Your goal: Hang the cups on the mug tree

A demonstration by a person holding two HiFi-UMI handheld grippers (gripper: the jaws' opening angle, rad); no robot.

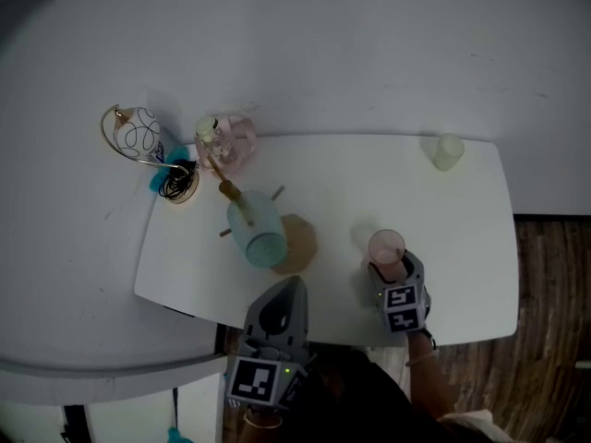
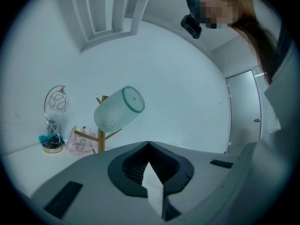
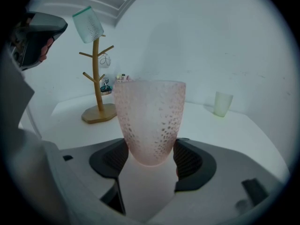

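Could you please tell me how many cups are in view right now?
3: a teal cup upended on the mug tree, a pink cup in the right gripper, and a pale green cup at the table's far right. Clutter behind the tree may hide more.

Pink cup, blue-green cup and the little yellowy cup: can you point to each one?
pink cup [image 3: 150, 121], right gripper view, middle of its spotty side.
blue-green cup [image 2: 112, 112], left gripper view, its speckled side.
yellowy cup [image 1: 448, 149], head view, near its rim.
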